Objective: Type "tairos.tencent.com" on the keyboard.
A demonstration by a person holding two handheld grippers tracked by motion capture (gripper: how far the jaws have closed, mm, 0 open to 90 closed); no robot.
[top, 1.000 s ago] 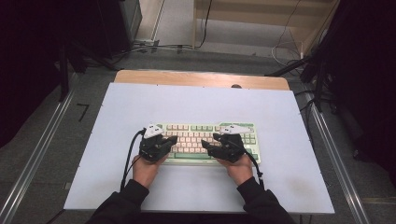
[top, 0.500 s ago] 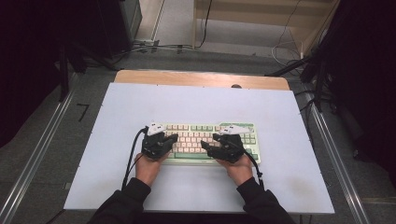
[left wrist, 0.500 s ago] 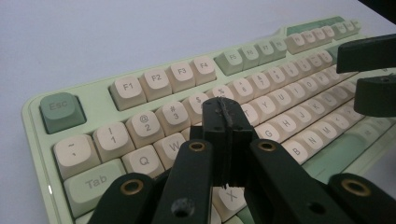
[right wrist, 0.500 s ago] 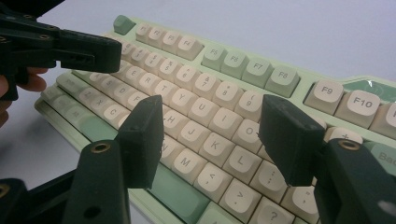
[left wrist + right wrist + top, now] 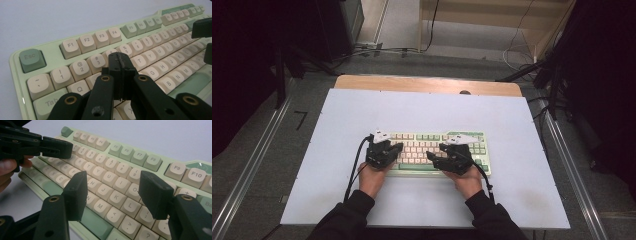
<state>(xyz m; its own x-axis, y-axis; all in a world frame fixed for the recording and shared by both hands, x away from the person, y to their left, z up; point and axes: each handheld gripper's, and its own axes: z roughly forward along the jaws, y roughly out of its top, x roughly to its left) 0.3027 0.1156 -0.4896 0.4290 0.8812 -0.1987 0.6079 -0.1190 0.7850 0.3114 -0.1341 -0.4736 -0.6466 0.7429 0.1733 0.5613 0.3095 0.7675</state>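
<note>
A pale green keyboard (image 5: 432,148) with cream and green keys lies on the white table, its long side facing the person. My left gripper (image 5: 399,147) hovers over the keyboard's left half with its jaws pressed together. In the left gripper view the joined tips (image 5: 120,62) sit just above the number row by the 4 key. My right gripper (image 5: 432,158) is over the right half, open, its pads (image 5: 75,195) spread above the letter keys around J, K and L with nothing between them. Both grippers point inward toward each other.
The white table top (image 5: 422,110) has bare room behind and on both sides of the keyboard. A wooden strip (image 5: 427,84) runs along the far edge. Metal rails (image 5: 257,165) flank the table, with cables on the floor beyond.
The left gripper has crept slightly forward over the keys. The right gripper and the keyboard have hardly moved.
</note>
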